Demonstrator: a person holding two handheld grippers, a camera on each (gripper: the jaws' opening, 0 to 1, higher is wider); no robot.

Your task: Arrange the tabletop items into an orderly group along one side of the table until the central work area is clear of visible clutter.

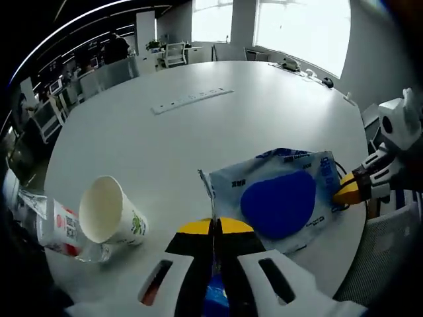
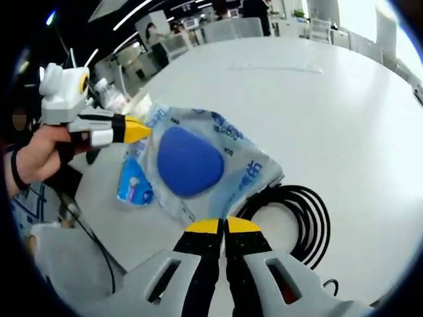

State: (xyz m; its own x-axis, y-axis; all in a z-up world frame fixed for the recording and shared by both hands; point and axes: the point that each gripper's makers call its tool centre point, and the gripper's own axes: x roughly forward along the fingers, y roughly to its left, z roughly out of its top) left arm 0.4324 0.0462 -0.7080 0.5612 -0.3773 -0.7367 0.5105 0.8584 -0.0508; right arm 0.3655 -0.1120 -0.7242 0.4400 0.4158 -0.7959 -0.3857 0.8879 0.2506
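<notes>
Tabletop items lay on a large round white table [image 1: 218,125], the biggest thing in sight, with office chairs and desks [image 1: 99,72] beyond its far edge. A long white power strip [image 1: 192,100] was set flat near the table's middle, well apart from everything else.

Next in size was a translucent plastic pouch with a dark blue oval print and blue lettering [image 1: 281,198], lying near the table's edge. In the left gripper view the left gripper [image 1: 213,226] had its yellow-tipped jaws pressed together on the pouch's near corner. In the right gripper view the right gripper [image 2: 223,226] likewise had its jaws closed on the opposite edge of the same pouch [image 2: 192,165]. Each gripper also appeared at the side of the other's view, tip at the pouch.

A coiled black cable [image 2: 297,221] rested on the table just beside the pouch, on the right gripper's side, partly under the pouch's edge.

A white paper cup with a green print [image 1: 112,214] lay tipped on its side near the table's edge, mouth toward the left gripper's camera. Touching it was a clear plastic bottle with a red and white label [image 1: 56,228], also on its side.

A hand [image 2: 36,155] held the left gripper's white body.
</notes>
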